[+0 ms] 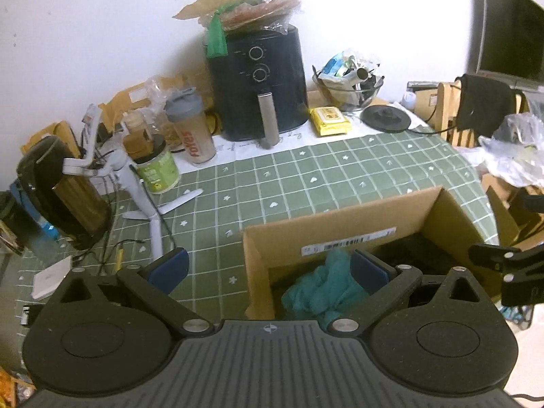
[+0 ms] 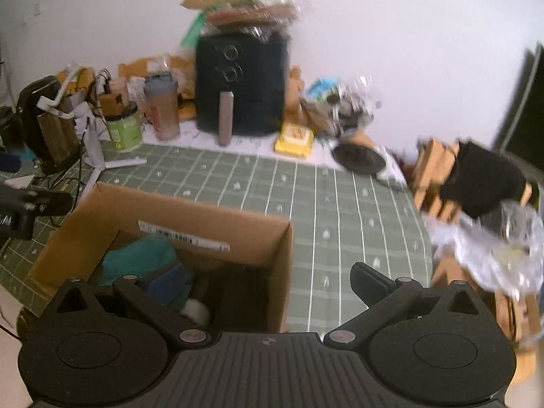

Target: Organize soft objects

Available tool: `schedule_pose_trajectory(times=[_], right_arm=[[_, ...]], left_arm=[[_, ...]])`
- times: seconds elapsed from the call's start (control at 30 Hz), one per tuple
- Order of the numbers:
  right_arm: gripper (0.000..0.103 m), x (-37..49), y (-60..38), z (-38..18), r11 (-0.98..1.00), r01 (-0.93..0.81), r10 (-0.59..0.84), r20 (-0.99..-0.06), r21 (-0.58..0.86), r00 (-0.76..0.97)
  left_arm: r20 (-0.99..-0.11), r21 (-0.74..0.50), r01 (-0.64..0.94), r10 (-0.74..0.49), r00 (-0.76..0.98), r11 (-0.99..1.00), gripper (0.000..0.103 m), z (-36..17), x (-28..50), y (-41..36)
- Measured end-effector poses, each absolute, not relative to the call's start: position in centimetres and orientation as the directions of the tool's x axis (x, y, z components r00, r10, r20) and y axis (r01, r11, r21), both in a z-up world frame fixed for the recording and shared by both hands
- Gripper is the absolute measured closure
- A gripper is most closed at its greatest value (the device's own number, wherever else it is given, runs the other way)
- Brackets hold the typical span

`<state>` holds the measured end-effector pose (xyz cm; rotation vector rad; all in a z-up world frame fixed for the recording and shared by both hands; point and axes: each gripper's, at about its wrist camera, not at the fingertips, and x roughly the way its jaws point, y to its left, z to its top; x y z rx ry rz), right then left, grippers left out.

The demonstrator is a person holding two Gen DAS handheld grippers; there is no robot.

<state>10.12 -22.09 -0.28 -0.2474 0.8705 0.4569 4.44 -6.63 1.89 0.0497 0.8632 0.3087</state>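
An open cardboard box [image 1: 340,224] stands on the green checked tablecloth [image 1: 306,173]. A teal cloth [image 1: 323,292] lies crumpled inside it, beside a dark soft item [image 1: 418,251]. My left gripper [image 1: 268,268] is open and empty; its left finger is outside the box, its right finger inside next to the teal cloth. In the right wrist view the box [image 2: 190,217] sits at lower left with the teal cloth [image 2: 139,258] and a white soft item [image 2: 197,309] inside. My right gripper [image 2: 268,282] is open and empty, straddling the box's right wall.
A black air fryer [image 1: 258,78], a shaker bottle [image 1: 193,129], a green tub [image 1: 159,170], a white tripod [image 1: 142,190], a yellow wipes pack [image 1: 331,120] and a glass bowl [image 1: 350,88] line the back. A wooden chair with black cloth [image 1: 482,105] stands right.
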Motion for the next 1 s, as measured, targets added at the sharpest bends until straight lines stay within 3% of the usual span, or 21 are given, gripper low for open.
schedule_pose_trajectory(times=[0.3,1.0], right_arm=[[0.000,8.7,-20.9,-1.3,0.897,-0.442,0.182,-0.891,-0.023,0.415],[0.000,7.0,-19.8,-2.4,0.907,-0.418,0.074,-0.956,-0.054,0.285]], left_arm=[[-0.797,0.145,-0.262,0.269,0.541,0.954,0.000,1.0,2.0,-5.4],[-0.933,0.010,-0.300,0.117,0.341,0.954,0.000,-1.8,1.0,-3.2]])
